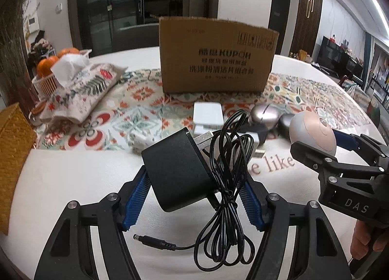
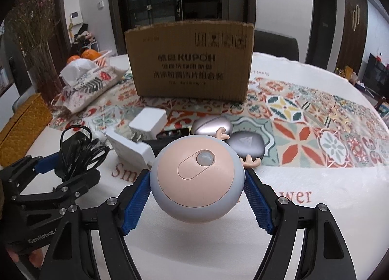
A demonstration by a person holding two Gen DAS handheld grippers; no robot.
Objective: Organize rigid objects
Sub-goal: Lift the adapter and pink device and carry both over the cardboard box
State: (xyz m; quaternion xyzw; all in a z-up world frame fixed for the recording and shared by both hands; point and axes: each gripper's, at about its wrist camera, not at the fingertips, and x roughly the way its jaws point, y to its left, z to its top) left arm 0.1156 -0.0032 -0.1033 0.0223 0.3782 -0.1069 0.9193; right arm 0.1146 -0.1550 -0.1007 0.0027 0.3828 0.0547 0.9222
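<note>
My left gripper (image 1: pixel 194 182) is shut on a black power adapter (image 1: pixel 175 170) whose coiled black cable (image 1: pixel 228 178) hangs down with its plug below. My right gripper (image 2: pixel 197 182) is shut on a round grey and pink night light (image 2: pixel 197 178) with small antlers; it also shows in the left wrist view (image 1: pixel 313 131). A brown cardboard box (image 1: pixel 216 56) stands upright behind, also in the right wrist view (image 2: pixel 192 61). White chargers (image 2: pixel 148 122) and two silver pebble-shaped cases (image 2: pixel 211 125) lie on the patterned cloth in front of the box.
A floral tissue pouch (image 1: pixel 82 90) and a white basket of oranges (image 1: pixel 48 78) sit at the back left. A woven yellow box (image 1: pixel 12 158) stands at the left edge. The round table has a white cloth (image 2: pixel 304 207) with a patterned runner (image 2: pixel 304 119).
</note>
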